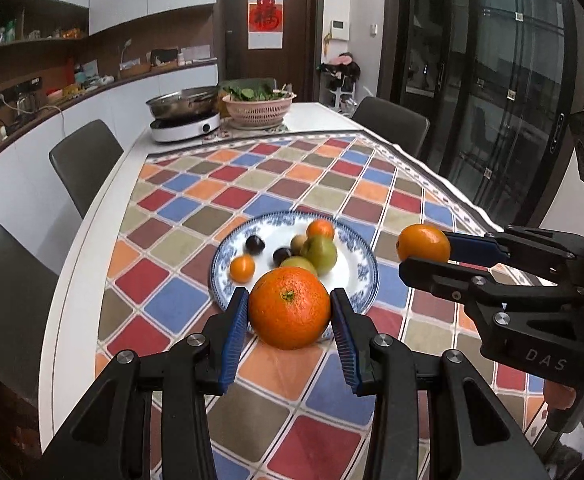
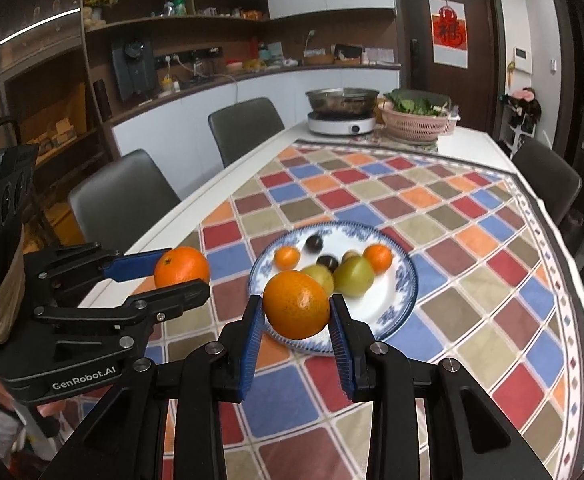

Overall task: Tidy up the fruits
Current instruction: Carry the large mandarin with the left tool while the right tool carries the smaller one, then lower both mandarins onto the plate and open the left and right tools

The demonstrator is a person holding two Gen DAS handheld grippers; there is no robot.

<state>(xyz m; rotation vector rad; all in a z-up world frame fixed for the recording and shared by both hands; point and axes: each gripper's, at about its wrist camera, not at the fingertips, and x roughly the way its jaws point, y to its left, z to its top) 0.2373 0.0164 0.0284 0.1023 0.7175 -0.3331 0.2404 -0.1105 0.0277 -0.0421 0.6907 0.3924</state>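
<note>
Pinching a large orange (image 1: 289, 308), the left gripper (image 1: 290, 312) holds it above the near rim of the blue-patterned plate (image 1: 366, 264). The right gripper (image 2: 296, 312) clamps a smaller orange (image 2: 296, 305) beside it, over the checkered tablecloth (image 2: 472, 240).

The checked tablecloth (image 1: 252, 184) is a diamond grid of red, blue, orange, olive and maroon patches with pale lines between. The round white china plate (image 1: 362, 268) has a blue floral rim. On it lie two small orange citrus fruits (image 1: 242, 268), yellow-green pear-like fruits (image 1: 321, 254) and two dark, perhaps purple, plums (image 1: 254, 245), blurred. The large bright orange (image 1: 289, 308) has a green stem scar. The black left gripper (image 1: 290, 320) and black right gripper (image 2: 295, 320) carry ribbed blue pads (image 1: 234, 340).
</note>
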